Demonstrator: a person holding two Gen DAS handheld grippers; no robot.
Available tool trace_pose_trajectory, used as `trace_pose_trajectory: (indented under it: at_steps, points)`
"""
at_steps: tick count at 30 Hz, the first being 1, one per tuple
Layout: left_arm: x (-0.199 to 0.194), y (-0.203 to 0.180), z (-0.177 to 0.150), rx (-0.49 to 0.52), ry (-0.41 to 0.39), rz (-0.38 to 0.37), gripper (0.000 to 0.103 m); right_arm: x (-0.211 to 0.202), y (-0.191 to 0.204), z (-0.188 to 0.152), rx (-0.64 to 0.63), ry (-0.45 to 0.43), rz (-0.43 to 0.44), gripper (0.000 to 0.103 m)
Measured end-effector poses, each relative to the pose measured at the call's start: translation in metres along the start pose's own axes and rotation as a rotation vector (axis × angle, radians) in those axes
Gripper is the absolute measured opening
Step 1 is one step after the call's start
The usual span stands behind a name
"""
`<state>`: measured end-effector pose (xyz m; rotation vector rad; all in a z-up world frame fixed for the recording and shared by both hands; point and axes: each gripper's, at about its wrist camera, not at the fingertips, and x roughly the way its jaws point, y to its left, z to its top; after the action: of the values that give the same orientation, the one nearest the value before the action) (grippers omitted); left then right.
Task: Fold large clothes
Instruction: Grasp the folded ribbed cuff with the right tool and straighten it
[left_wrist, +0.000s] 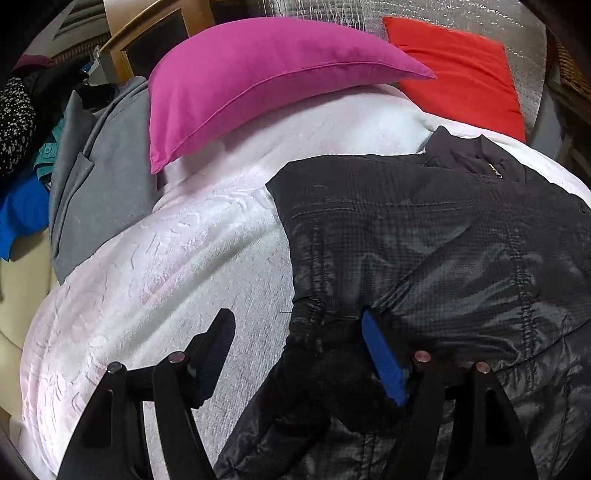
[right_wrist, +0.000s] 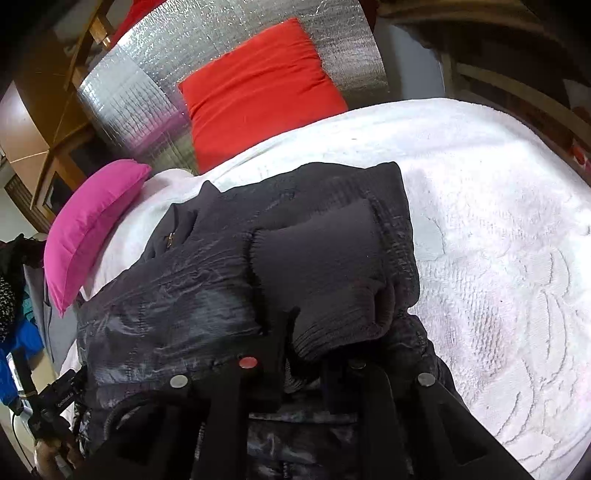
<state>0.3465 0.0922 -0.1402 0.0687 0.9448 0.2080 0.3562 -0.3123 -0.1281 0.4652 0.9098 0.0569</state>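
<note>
Counted items: one black quilted jacket (left_wrist: 443, 236), two cushions, one white bedspread (left_wrist: 166, 266), two hand-held grippers.

The magenta cushion (left_wrist: 251, 81) lies at the head of the bedspread; the red cushion (left_wrist: 461, 70) leans against a silver foil panel (right_wrist: 147, 99) behind it. A grey garment (left_wrist: 96, 192) lies beside the bedspread, next to a heap of mixed clothes (left_wrist: 22, 147).

The left gripper (left_wrist: 299, 350) angles downward with its jaws standing wide. One finger is over the bedspread, the blue-padded finger (left_wrist: 382, 358) lies against the jacket's lower edge, and a dark cuff (left_wrist: 325, 354) of the jacket sits between them; neither pad presses on it.

The right gripper (right_wrist: 295, 332) also angles downward, jaws nearly together and clamped on the jacket's dark ribbed cuff (right_wrist: 332, 280), which bunches up above the fingers.

The jacket lies on the bedspread, collar and zip pull (left_wrist: 493, 170) toward the cushions. Its shell is shiny and creased, with the sleeve folded across the body.
</note>
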Motion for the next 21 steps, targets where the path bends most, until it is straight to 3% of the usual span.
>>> trace_pose_trajectory:
  at_steps: [5, 14, 16, 20, 21]
  points:
    - [-0.002, -0.001, -0.002, 0.008, 0.012, 0.013, 0.073, -0.006, -0.013, -0.006, 0.076, 0.034, 0.036, 0.025]
    - [-0.004, -0.002, -0.005, 0.029, 0.025, 0.015, 0.075, -0.006, -0.015, -0.008, 0.086, 0.065, 0.019, 0.022]
    - [-0.007, -0.001, -0.005, 0.030, 0.031, 0.019, 0.075, -0.010, -0.018, -0.009, 0.134, 0.067, 0.030, 0.030]
    - [-0.030, 0.006, -0.002, -0.019, -0.017, 0.013, 0.075, -0.043, -0.017, -0.020, 0.190, 0.025, 0.117, 0.079]
    - [-0.041, 0.007, -0.001, -0.045, -0.044, -0.016, 0.075, -0.051, -0.016, -0.024, 0.210, 0.015, 0.138, 0.082]
